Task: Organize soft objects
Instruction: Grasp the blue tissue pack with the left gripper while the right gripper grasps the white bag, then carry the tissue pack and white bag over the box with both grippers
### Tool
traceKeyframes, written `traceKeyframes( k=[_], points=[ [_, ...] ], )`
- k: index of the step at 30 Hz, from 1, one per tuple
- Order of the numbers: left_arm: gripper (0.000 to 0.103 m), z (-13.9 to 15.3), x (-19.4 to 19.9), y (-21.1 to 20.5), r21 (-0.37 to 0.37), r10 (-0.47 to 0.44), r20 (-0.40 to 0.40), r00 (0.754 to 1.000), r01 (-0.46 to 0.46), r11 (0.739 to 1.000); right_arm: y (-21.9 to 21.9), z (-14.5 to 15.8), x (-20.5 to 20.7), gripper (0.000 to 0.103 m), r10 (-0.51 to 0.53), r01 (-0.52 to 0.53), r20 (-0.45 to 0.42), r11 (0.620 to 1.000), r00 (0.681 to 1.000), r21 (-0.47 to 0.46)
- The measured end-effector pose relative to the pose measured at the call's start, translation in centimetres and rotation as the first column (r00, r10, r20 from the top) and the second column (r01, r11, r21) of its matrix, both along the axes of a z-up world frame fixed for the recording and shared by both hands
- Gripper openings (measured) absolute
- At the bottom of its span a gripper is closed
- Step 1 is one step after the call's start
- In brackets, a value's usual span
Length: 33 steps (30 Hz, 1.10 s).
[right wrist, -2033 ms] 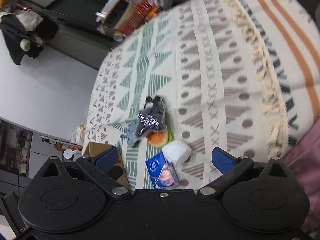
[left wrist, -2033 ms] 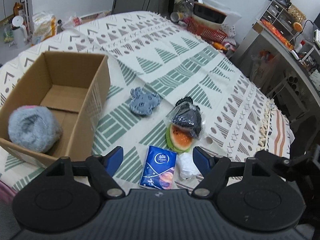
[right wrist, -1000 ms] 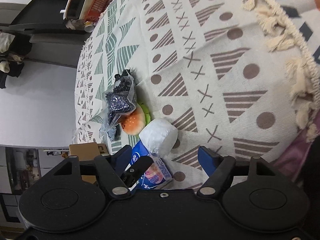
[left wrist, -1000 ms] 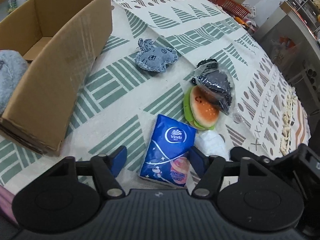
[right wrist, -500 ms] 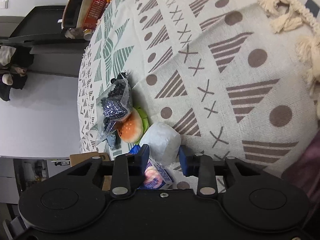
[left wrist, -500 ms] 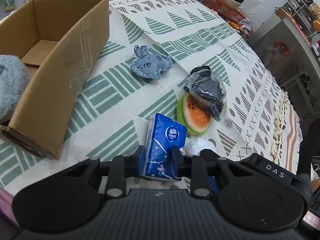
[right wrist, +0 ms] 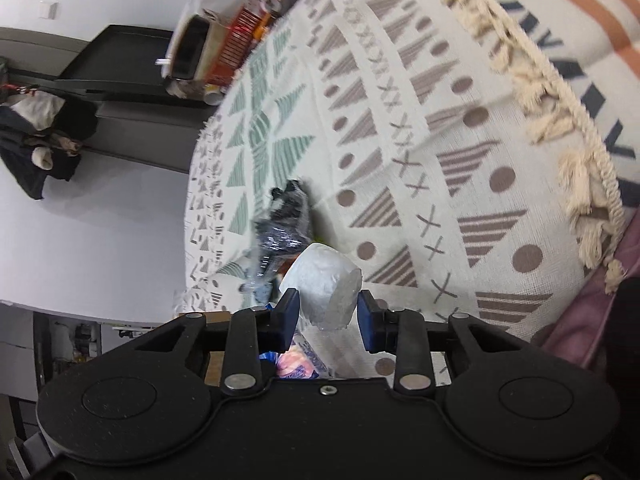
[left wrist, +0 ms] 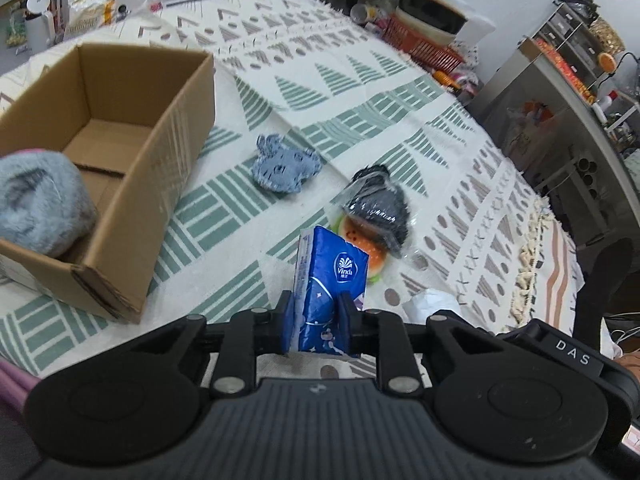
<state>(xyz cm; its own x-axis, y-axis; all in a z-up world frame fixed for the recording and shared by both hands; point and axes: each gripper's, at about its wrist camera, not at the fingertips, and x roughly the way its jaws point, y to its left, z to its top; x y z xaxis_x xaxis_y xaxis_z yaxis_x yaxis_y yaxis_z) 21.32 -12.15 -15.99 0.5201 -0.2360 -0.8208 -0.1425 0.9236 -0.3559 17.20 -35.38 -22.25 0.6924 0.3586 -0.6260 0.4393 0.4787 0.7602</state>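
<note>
The left gripper (left wrist: 315,322) has its jaws pinching the blue plastic tissue pack (left wrist: 329,292), lifted upright; the right gripper (right wrist: 327,314) clamps a white wrapped paper roll (right wrist: 325,286). Both pickups look done. Next each load should go over to the open brown cardboard box (left wrist: 168,160), beside the fluffy grey plush (left wrist: 38,204).

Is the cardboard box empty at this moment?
No. A fluffy grey plush sits in the near end of the cardboard box; the rest of its floor is bare.
</note>
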Motion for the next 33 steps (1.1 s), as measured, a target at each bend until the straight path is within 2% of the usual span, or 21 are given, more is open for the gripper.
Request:
traceKeyframes(
  k=[20,33],
  points=[
    [0.021,7.2,-3.2,4.4,0.036,0.030,0.175,0.984,-0.036,0.999,3.4,6.3,-0.5,0.031,0.102,-0.078,0.174,0.987,0.979,-0.140],
    [0.021,8.3,-3.2,8.2,0.017,0.071,0.196,0.978,-0.076,0.997,6.7,8.2,-0.3,0.031,0.174,-0.134,0.234,0.975,0.957,-0.178]
  ],
)
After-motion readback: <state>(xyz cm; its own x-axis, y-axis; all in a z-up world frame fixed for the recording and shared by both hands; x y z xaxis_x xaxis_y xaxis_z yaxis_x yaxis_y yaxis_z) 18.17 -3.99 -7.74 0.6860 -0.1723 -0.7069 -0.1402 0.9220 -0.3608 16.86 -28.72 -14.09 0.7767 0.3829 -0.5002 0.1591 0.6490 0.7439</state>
